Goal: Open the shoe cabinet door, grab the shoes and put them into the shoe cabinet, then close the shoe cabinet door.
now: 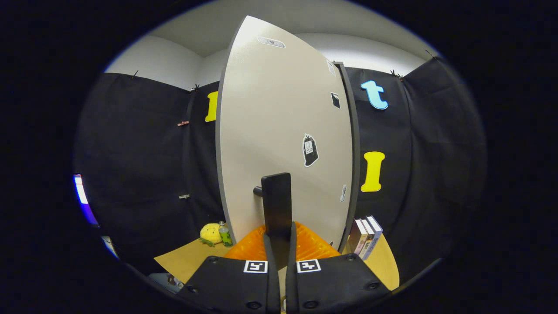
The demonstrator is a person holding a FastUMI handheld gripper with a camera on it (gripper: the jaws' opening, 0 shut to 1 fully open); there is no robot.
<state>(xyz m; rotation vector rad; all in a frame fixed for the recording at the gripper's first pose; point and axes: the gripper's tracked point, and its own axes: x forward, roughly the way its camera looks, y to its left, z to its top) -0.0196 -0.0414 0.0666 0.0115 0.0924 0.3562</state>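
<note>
While my fingers [279,244] sit pinched together on the dark handle [276,205] of the cabinet door [279,131], I judge the step to be moving that door, whether opening or closing I cannot tell. Next, a steady arc about the hinge. Shoes I cannot make out. Beyond, on the table [183,261]: one orange mat [314,246], one yellow plush toy [210,232], one small bottle [225,234], three books [366,235] upright by the far right edge.

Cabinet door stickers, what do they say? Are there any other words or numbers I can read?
Nothing can be read.
Stickers on the cabinet door: too small to read.
Books, spines: blurred.
Bottle, label: too small.
Gripper, shut on the door handle: square code marks, no words.
</note>
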